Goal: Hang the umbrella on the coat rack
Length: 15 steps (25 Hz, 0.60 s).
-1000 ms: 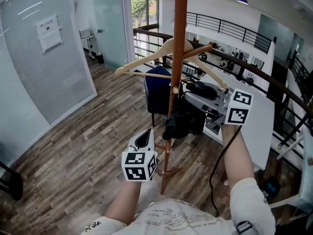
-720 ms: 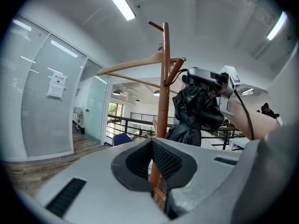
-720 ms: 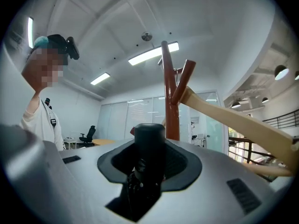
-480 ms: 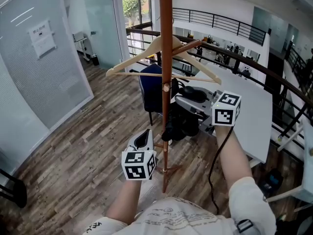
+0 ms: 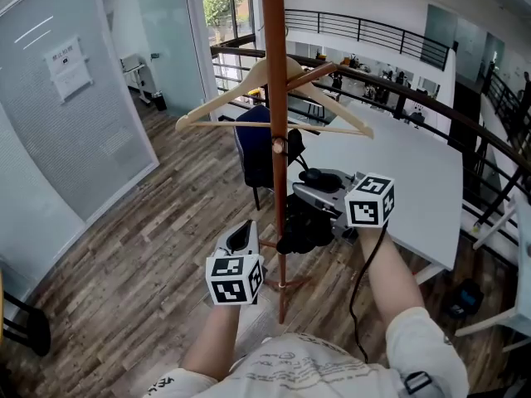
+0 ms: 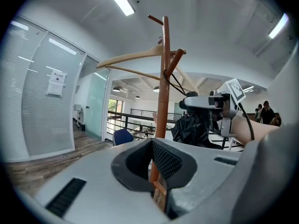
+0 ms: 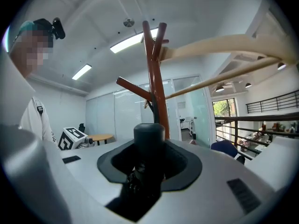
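Observation:
The coat rack's brown pole (image 5: 274,98) stands straight ahead and carries a wooden hanger (image 5: 249,81) up high. My right gripper (image 5: 300,196) is just right of the pole, shut on a folded black umbrella (image 5: 305,226); its round handle end (image 7: 149,134) sits between the jaws. A thin black strap (image 6: 176,84) runs from the umbrella (image 6: 191,127) up to a slanted peg (image 6: 174,63). My left gripper (image 5: 243,235) hovers lower, left of the pole, its pads (image 6: 163,160) together with nothing in them.
The rack's splayed feet (image 5: 282,287) rest on plank flooring. A blue chair (image 5: 253,148) and a white table (image 5: 406,168) stand behind the pole. A dark railing (image 5: 415,106) crosses the back. A frosted glass wall (image 5: 75,114) fills the left.
My right gripper has sunk beside the pole with the umbrella still in it. The left gripper has stayed about where it was.

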{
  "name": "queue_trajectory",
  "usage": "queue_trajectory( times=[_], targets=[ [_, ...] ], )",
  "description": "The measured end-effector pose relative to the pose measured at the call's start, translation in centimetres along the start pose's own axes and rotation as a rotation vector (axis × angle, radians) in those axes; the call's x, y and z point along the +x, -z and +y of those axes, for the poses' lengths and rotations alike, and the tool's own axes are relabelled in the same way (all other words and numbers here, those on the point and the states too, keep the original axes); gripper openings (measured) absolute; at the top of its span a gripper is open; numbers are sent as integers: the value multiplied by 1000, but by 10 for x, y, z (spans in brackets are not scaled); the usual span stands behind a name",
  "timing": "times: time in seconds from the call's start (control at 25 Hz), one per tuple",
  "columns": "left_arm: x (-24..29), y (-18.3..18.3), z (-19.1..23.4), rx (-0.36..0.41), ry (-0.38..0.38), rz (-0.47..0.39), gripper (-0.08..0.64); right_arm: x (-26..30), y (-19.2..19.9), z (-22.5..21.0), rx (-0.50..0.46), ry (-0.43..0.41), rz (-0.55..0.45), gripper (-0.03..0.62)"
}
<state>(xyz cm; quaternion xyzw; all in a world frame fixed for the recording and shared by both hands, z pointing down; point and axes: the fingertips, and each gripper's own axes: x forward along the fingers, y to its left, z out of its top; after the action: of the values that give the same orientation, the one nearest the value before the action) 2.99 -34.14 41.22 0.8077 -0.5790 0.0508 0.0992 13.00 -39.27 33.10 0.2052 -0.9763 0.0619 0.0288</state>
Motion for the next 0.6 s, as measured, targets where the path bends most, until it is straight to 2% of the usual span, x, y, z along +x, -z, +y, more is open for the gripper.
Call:
queue_trajectory(
  times=[0.24,0.48,0.6],
  targets=[
    [4,5,3,-7,-3,15,0,5,20,-1,-11,44,48,140],
    [6,8,3,-9,0,18,-1,23,33,1,-110,112,77,140],
    [9,10,5,-11,-3,22,-1,31,36,1,-126,115,67,140]
  ],
)
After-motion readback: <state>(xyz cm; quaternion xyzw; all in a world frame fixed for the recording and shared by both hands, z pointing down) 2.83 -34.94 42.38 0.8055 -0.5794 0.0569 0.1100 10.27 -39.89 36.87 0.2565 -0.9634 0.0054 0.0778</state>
